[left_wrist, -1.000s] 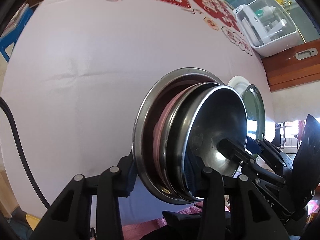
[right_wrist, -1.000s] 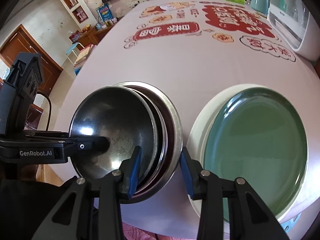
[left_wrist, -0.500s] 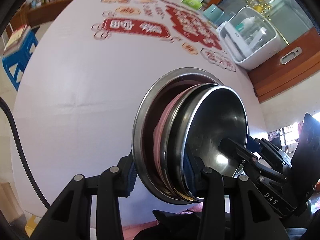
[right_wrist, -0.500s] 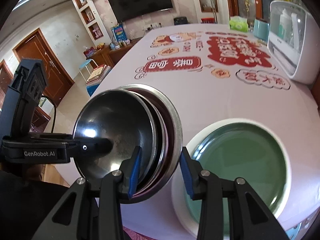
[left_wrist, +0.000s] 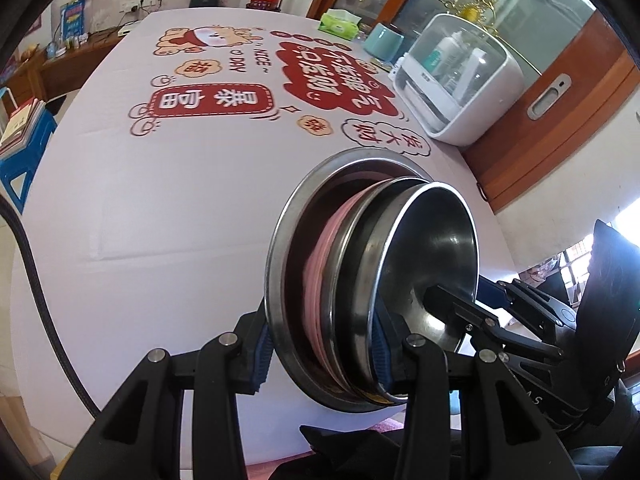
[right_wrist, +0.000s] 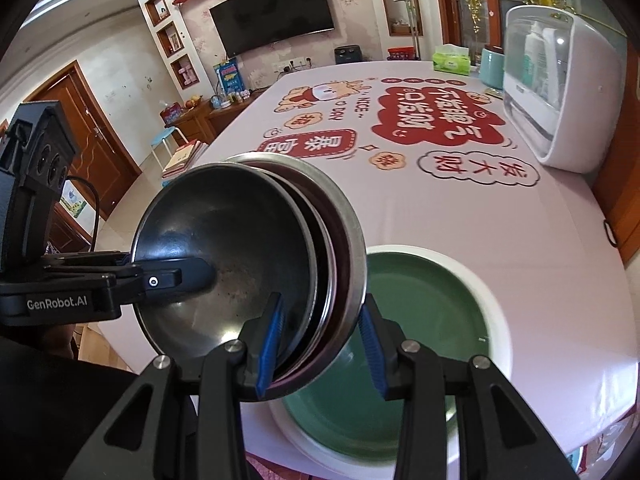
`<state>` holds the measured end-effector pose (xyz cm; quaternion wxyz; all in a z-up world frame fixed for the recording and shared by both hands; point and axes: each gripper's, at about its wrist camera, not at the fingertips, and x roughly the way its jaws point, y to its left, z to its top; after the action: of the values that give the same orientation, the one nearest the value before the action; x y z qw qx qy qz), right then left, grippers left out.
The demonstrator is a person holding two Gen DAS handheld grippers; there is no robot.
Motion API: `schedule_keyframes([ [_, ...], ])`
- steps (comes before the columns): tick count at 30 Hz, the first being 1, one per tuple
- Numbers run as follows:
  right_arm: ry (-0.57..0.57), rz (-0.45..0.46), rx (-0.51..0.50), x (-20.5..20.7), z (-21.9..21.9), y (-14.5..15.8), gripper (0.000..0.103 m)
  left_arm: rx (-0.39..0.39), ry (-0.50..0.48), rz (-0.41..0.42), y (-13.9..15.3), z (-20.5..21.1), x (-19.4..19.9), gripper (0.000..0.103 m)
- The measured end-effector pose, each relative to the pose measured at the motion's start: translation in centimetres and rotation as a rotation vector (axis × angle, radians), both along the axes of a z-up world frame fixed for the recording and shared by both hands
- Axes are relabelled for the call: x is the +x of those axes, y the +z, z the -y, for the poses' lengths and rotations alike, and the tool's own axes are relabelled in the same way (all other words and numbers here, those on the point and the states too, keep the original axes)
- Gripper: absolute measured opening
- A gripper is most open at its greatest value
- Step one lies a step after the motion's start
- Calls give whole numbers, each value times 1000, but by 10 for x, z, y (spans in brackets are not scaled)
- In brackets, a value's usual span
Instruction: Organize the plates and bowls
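Left wrist view: left gripper [left_wrist: 320,354] fingers clamped on stack of bowls [left_wrist: 372,280], tilted above surface [left_wrist: 160,200]. Right gripper [right_wrist: 320,344] fingers clamped on opposite rim, beside green plate [right_wrist: 420,360].

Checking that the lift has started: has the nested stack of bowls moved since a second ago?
Yes. The stack of bowls, clamped by both grippers, has risen away from the green plate, which now looks smaller and lower in the right wrist view.
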<state>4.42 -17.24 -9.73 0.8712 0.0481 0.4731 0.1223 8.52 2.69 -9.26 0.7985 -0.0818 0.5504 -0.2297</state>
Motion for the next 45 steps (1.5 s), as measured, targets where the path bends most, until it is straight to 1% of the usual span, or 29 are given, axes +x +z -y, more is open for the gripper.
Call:
schedule_keyframes([
  [5,-3,-34,-16,-5,28,-4,38,10,-11,-11,-4,32,-5,40],
  [12,19,-97,-39,-9,59,-16,38,23,2,-59,-20,69,-15,40],
  [22,59,-184,-34,-4,90,-39,38,67,26,-106,-38,105,-17,40],
  [28,79,-223,-17,6,100,-47,38,98,34,-146,-46,116,-11,40],
  [32,95,-231,-5,13,103,-46,38,137,51,-169,-47,120,-9,40],
  [35,108,-230,7,16,104,-42,40,185,75,-196,-49,121,-8,40],
  [39,120,-199,15,18,107,-36,40,213,102,-190,-45,123,-11,42],
  [41,126,-169,29,20,110,-33,40,227,118,-176,-43,126,-12,45],
  [42,127,-157,35,20,111,-31,40,233,128,-168,-42,127,-13,51],
  [45,133,-132,45,22,113,-27,42,248,171,-138,-35,129,-15,58],
])
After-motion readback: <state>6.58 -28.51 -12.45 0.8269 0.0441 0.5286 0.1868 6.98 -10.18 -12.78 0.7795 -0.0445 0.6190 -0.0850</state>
